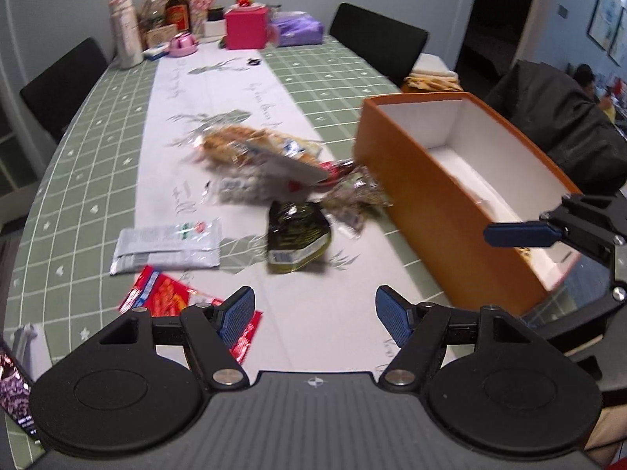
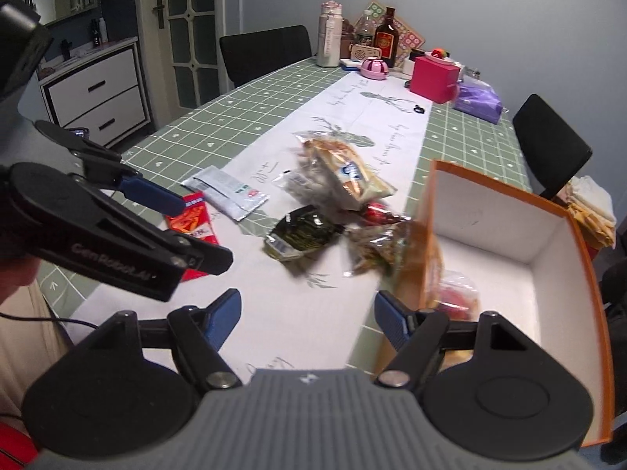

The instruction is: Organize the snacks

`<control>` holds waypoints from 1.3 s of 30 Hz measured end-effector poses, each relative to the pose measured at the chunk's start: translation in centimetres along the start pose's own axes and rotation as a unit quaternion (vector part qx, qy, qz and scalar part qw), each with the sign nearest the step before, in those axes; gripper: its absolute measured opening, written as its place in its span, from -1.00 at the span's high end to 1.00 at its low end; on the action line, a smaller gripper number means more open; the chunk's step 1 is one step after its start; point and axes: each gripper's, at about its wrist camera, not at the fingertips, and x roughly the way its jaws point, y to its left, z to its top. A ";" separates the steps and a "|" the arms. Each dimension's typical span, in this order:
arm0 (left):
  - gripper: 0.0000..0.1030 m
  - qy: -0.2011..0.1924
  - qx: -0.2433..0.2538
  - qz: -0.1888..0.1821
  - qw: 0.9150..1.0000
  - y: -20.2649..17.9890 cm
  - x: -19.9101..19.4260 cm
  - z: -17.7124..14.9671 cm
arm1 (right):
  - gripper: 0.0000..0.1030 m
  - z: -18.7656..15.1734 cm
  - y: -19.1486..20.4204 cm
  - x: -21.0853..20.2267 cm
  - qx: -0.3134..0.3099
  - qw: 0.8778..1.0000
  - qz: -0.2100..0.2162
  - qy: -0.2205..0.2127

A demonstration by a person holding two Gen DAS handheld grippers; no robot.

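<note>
Hovering over a green checked tablecloth [image 1: 98, 125], the left gripper [image 1: 315, 313] stands released with nothing between its blue pads, a red snack packet [image 1: 164, 293] just beneath its left finger and a dark green packet [image 1: 298, 235] ahead of it. To its right the right gripper [image 2: 307, 313], also empty, has its jaws spread over the near edge of an orange box [image 2: 595, 313], with a clear-wrapped snack [image 2: 456, 293] in the box just beyond its right finger.

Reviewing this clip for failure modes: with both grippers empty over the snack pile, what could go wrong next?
1. The dark green foil packet lies against crinkly clear-wrapped snacks; a grab may catch both.
2. The open orange cardboard box sits close beside the pile and could get nudged.
3. The flat silver sachet may slip from open pads.
</note>
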 end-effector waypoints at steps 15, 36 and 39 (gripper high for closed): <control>-0.61 0.013 -0.021 -0.016 1.000 4.8 3.6 -3.6 | -0.43 -2.0 1.6 6.9 0.043 0.999 -0.019 0.018; -0.68 0.015 -0.265 0.082 0.960 11.1 7.4 -3.5 | -0.54 -1.9 0.9 10.8 0.060 0.998 0.000 0.020; -0.68 0.023 -0.273 0.088 0.958 11.1 8.2 -3.3 | -0.54 -1.6 1.0 11.1 0.050 0.999 -0.001 0.016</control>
